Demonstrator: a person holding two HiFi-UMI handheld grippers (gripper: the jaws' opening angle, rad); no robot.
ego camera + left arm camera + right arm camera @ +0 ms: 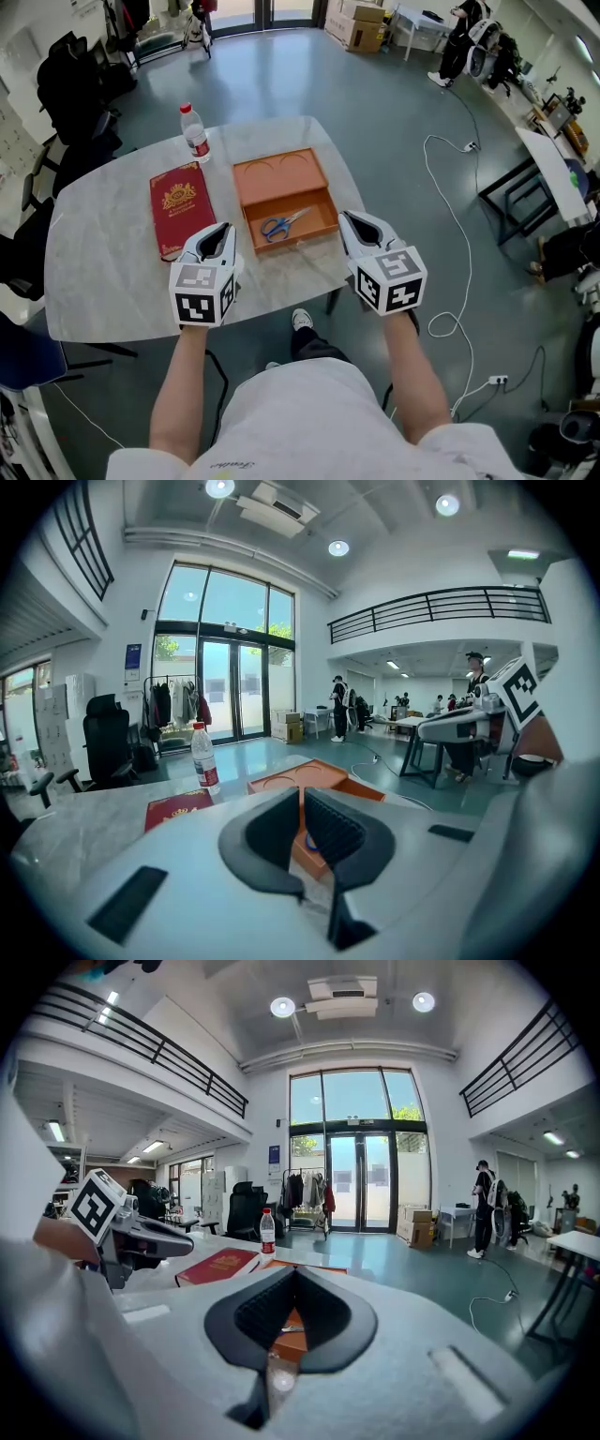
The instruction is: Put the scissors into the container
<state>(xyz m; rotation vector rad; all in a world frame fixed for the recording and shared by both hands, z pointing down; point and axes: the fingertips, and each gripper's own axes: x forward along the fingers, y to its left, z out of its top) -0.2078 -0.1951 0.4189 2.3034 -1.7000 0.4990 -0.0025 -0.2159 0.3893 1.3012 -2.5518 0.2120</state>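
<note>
On the red book (pixel 180 206), a gold crest with gold lettering above and below, too small to read; on the water bottle (pixel 195 131), a red cap and a red band of label, print illegible; on each gripper's cube, black-and-white square markers only; beside the glass doors in both gripper views, a blue sign, wording blurred.

Scissors (pixel 284 224), blue-handled, lying inside the orange container (pixel 281 176), in its deeper near half, blades pointing right and far; far half flat, with two curved marks; container near the middle of the pale marble table (pixel 103 272), book just left of it, bottle beyond the book's far edge.

Whole scissors seen from the head view alone; from the left gripper view, only a speck of blue handle and orange wall through the gap below the pads; from the right gripper view, a pale sliver against orange, too small to name.

Left gripper (pixel 223 229): pads drawn together but for a hairline slit, nothing clamped; held above the table's near edge, near the container's near left corner. Right gripper (pixel 348 217): tips meeting, nothing clamped; near the container's near right corner.

Book's near right corner covered by the left gripper in the head view; distant standing people shown clearly only in the gripper views.
</note>
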